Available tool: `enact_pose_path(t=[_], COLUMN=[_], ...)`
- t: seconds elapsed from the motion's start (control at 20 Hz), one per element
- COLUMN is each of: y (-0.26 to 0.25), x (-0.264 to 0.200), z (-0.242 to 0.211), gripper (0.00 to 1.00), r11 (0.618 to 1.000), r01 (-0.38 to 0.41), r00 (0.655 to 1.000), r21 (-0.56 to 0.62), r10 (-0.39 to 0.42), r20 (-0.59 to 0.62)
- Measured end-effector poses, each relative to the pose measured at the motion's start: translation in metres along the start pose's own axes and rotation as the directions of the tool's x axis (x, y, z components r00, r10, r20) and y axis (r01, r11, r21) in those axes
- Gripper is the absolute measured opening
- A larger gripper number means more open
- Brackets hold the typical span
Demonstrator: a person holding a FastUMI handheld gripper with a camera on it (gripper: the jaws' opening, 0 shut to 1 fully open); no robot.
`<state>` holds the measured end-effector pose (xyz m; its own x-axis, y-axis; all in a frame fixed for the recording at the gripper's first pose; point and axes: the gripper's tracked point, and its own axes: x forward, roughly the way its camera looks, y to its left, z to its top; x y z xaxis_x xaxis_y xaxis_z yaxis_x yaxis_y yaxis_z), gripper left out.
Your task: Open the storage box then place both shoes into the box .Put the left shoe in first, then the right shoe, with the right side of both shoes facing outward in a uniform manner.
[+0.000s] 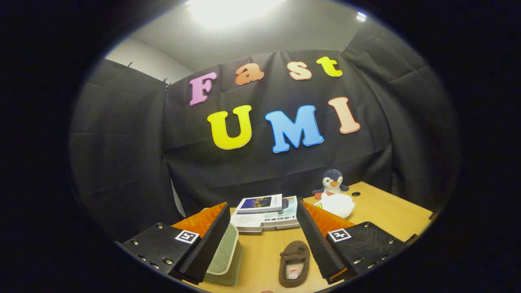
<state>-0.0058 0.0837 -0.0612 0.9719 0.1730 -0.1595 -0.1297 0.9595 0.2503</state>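
My gripper (260,234) is open and held above the wooden table (390,211), with nothing between its fingers. A brown slipper-like shoe (294,263) lies on the table below and between the fingers, close to the right finger (319,244). A pale green box or lid with a light rim (226,254) rests by the left finger (207,244), partly hidden behind it. I cannot tell whether it is the storage box.
A stack of books (264,213) lies on the table just beyond the fingers. A plush penguin (331,182) stands further back on the right, with a white soft object (338,204) in front of it. Black cloth walls close the booth behind.
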Motion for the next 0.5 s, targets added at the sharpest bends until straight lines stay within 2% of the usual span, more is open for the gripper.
enact_pose_path(t=[0.3, 0.5], y=[0.028, 0.041], x=[0.007, 0.010], z=[-0.050, -0.088], gripper=[0.99, 0.99], r11=[0.981, 0.938], r01=[-0.077, -0.099], r00=[0.984, 0.952], r21=[0.177, 0.332], r10=[0.104, 0.186], r20=[-0.147, -0.242])
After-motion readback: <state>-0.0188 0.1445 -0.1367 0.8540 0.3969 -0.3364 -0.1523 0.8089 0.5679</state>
